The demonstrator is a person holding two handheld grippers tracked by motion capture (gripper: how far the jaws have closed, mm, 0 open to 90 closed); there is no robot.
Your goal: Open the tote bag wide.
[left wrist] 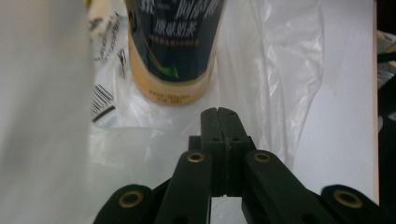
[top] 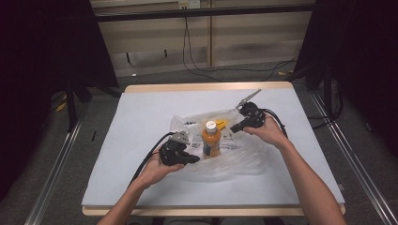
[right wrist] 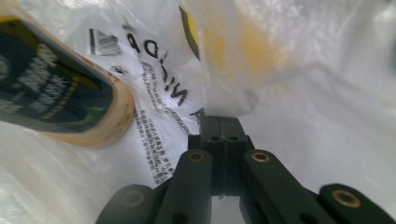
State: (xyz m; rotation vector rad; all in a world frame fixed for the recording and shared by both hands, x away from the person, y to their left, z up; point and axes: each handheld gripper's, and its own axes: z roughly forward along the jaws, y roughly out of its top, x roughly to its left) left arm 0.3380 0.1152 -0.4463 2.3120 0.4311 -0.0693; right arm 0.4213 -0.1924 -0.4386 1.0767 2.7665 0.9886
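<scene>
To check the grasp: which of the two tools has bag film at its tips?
The right tool: the plastic bag bunches up from its shut tips. The left tool has shut tips that are bare.

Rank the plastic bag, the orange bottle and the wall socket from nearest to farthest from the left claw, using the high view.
1. Plastic bag: right under the left claw.
2. Orange bottle: just beside it, standing mid-bag.
3. Wall socket: far back, top of view.

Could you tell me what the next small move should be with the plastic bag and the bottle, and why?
Probably lift the right claw a little, so the bag's edge rises beside the bottle. Its jaws are closed on a fold of the clear plastic bag, while the orange bottle stands upright on the bag. The left claw is shut near the bottle's base; whether it pinches film I cannot tell.
</scene>
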